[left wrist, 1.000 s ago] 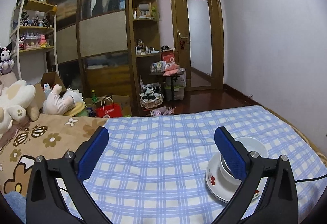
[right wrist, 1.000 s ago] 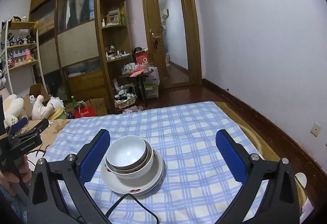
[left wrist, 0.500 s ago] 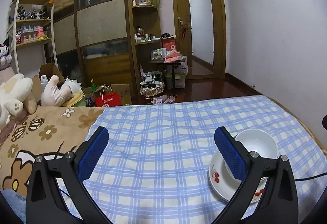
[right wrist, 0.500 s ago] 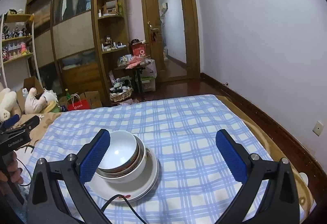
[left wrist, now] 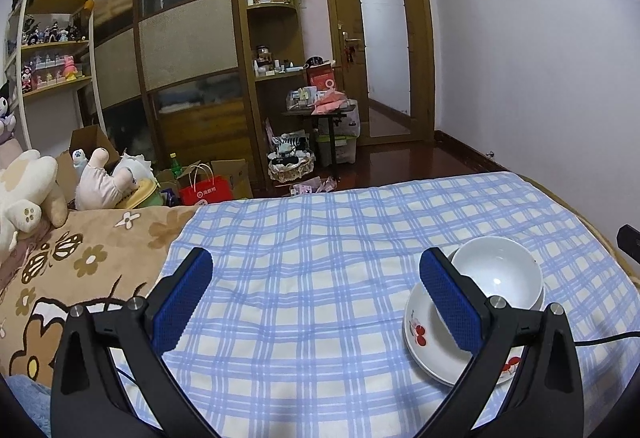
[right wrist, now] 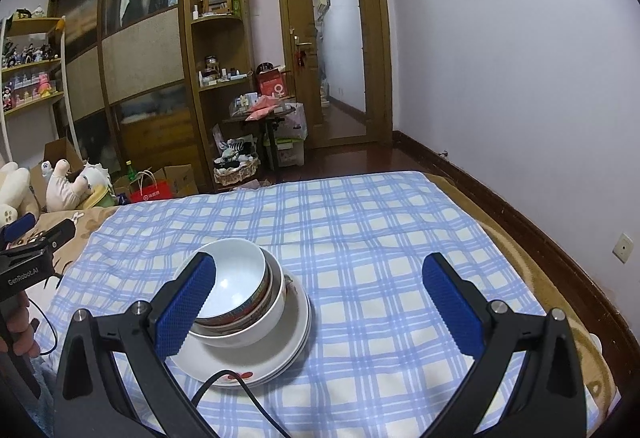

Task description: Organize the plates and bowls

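The white ceramic bowls (right wrist: 240,290), nested on stacked red-flowered white plates (right wrist: 288,342) toward the near edge of the blue-checked bedcloth (right wrist: 360,238), sit beside the right gripper's (right wrist: 316,302) left finger, nearer it than the left gripper (left wrist: 316,302); both stand wide apart, empty.

A blue checked sheet (left wrist: 320,278) is covering the bed, with a brown cartoon blanket (left wrist: 72,270) lying beside it. Plush toys (left wrist: 24,194) are sitting at the far edge. A red paper bag (left wrist: 206,192) is standing on the floor by the wooden wardrobe (left wrist: 188,50), and the door (left wrist: 382,50) is showing frosted glass.
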{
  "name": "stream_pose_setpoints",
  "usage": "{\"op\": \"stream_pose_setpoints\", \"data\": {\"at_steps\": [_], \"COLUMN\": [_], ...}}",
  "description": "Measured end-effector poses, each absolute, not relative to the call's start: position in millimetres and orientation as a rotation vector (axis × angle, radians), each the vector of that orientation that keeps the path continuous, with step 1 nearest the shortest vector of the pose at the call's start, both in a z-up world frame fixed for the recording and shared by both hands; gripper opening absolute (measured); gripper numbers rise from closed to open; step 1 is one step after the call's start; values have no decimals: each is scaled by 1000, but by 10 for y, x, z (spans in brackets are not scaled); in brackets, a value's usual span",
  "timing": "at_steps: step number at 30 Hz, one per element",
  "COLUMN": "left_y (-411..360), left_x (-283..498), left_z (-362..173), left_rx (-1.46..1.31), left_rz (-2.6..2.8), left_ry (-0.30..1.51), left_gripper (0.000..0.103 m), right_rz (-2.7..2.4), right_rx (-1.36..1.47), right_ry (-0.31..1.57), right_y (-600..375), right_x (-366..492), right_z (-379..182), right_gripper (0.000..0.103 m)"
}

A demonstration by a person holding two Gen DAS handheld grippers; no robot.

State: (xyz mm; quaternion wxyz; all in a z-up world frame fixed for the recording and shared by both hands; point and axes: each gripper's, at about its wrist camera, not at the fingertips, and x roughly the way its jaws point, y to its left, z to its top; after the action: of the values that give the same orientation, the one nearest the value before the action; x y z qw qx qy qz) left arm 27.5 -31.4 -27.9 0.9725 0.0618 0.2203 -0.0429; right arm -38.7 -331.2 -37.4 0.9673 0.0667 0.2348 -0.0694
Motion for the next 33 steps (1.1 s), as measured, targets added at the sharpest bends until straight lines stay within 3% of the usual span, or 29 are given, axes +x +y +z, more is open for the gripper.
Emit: {"op": "stream_pose_setpoints", "data": {"at_steps": [33], "left_y": [-414], "left_x": [239], "left_z": [-313], "left_rx": [155], "left_rz": [-122], "left_ry": [474], "left_gripper": [102], "right_rz": [-142], "right_rx": [146], "right_ry": [473], "right_y": [-3320], "right_x": [-390], "right_z": [-396], "right_gripper": [103]}}
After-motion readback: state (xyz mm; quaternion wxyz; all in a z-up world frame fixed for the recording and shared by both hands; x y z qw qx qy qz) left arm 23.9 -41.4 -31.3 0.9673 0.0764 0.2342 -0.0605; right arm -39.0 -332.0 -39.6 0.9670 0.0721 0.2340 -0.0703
